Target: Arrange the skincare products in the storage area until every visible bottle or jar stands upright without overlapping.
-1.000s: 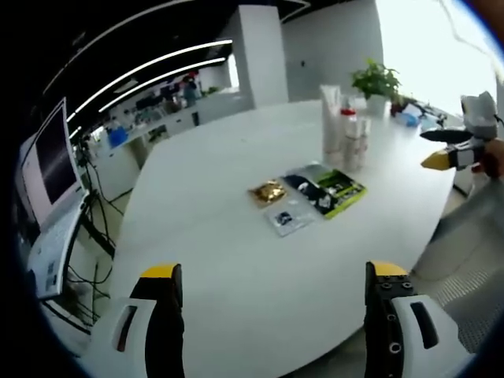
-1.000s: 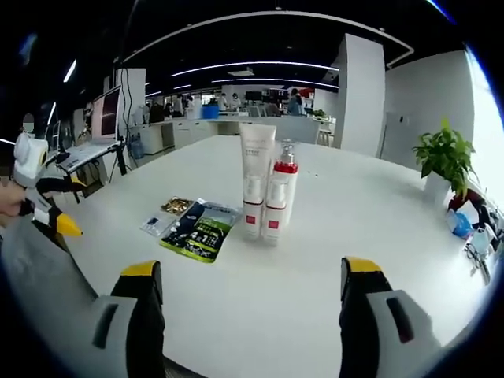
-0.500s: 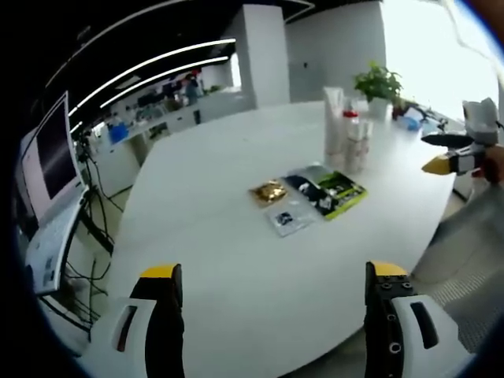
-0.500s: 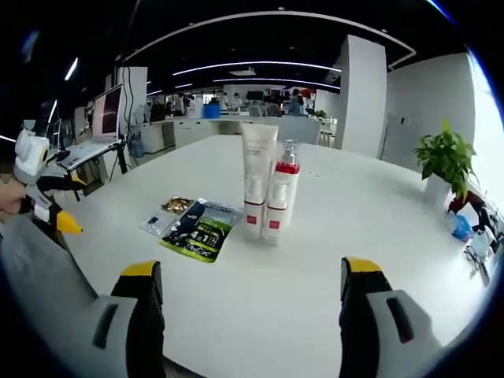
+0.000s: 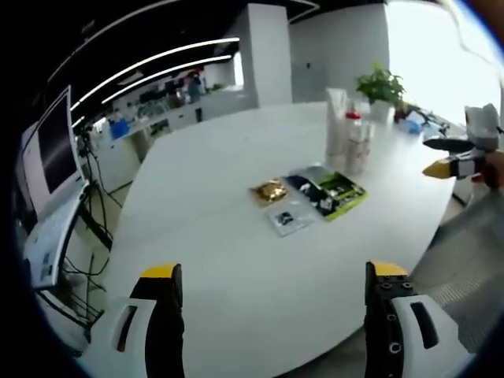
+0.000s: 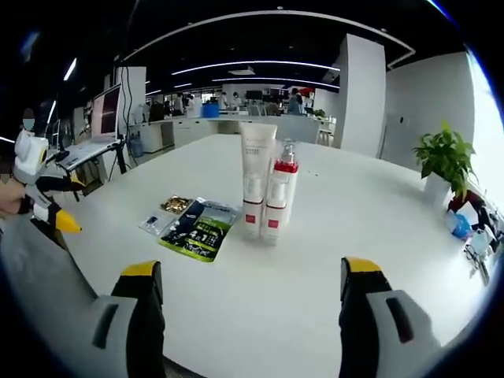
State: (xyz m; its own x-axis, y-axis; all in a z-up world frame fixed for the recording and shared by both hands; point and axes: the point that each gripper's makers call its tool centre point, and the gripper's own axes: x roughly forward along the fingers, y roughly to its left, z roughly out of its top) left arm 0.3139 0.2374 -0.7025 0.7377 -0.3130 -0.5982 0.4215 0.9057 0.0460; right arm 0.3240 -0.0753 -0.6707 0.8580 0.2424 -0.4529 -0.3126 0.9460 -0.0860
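Nothing's moved w/ the products; both grippers stay wide open, empty. Tube (image 6: 256,178) & pump bottle (image 6: 279,201) stand upright, touching, mid-table (image 6: 378,236). Risk: nudging one topples both, since they're pressed together.

Both claws held apart, holding nothing.
The left claw (image 5: 269,315) and the right claw (image 6: 250,303) each hover with jaws spread wide; a hand (image 6: 9,198) grips the left one.
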